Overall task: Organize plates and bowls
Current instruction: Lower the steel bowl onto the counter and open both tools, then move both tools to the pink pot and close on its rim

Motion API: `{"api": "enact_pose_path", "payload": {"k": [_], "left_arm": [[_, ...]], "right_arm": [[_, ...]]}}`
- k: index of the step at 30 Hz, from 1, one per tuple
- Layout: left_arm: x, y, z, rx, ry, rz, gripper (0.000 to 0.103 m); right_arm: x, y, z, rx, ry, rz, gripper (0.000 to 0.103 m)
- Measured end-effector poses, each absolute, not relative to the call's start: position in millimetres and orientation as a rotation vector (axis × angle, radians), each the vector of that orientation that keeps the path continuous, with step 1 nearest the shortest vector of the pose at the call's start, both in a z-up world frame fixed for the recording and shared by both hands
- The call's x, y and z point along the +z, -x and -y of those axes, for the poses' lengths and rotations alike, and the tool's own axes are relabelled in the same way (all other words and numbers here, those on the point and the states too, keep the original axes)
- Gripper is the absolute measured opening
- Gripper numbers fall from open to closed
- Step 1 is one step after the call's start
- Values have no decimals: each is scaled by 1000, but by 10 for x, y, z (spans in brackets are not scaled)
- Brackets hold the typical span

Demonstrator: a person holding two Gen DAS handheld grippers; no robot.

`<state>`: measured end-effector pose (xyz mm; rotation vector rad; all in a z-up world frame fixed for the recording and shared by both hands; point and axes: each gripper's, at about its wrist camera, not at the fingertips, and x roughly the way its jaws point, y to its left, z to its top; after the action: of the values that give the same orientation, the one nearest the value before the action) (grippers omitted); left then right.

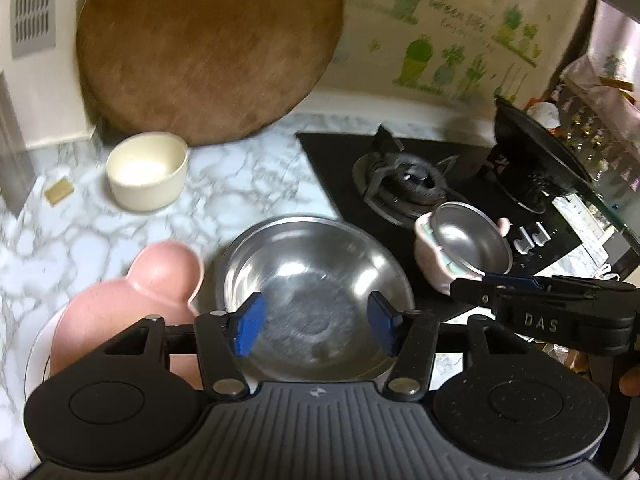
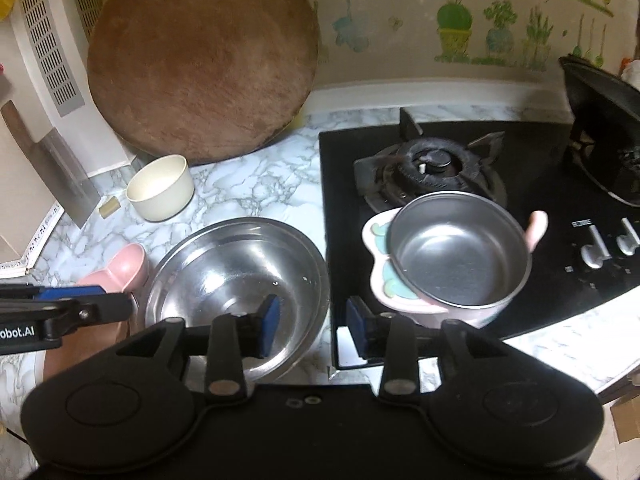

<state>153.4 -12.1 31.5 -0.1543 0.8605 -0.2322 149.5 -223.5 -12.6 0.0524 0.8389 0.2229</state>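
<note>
A large steel bowl [image 1: 316, 280] [image 2: 240, 272] sits on the marble counter [image 1: 240, 184]. My left gripper [image 1: 316, 326] hangs open over its near side, with only the bowl's inside showing between the blue pads. To its left lies a pink bear-shaped dish [image 1: 132, 300] [image 2: 124, 268]. A cream bowl [image 1: 148, 170] [image 2: 162, 188] stands farther back. A small steel bowl in a pink animal-shaped holder [image 1: 468, 248] [image 2: 456, 256] rests tilted on the hob's front left. My right gripper [image 2: 314, 328] [image 1: 496, 286] is open between the two steel bowls and holds nothing. The left gripper [image 2: 92, 300] shows at the left edge.
A round wooden board [image 2: 200, 60] leans on the back wall. The black gas hob [image 2: 440, 160] fills the right, with a dark pan [image 2: 608, 120] at its far side and knobs [image 2: 596, 248] in front. A cleaver [image 2: 52, 160] hangs at the left, near a small tan block [image 2: 109, 206].
</note>
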Motion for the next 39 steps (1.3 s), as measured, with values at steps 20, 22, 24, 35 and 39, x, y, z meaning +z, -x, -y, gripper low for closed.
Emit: {"api": "enact_pose_path", "payload": {"k": [20, 22, 24, 35, 39], "left_arm": [[400, -1794, 1141, -350, 79, -845, 75], [364, -1848, 1241, -355, 72, -846, 75], [324, -1914, 1342, -356, 61, -847, 75], [109, -2522, 1703, -275, 29, -891, 76], [-30, -2741, 1790, -241, 18, -916, 76]], "right_arm": [[69, -1193, 3145, 54, -108, -762, 92], [48, -1206, 3274, 32, -113, -755, 98], [19, -1230, 3376, 19, -115, -757, 100], [-220, -1542, 3741, -8, -162, -816, 101], [-305, -1713, 3755, -7, -174, -841, 97]]}}
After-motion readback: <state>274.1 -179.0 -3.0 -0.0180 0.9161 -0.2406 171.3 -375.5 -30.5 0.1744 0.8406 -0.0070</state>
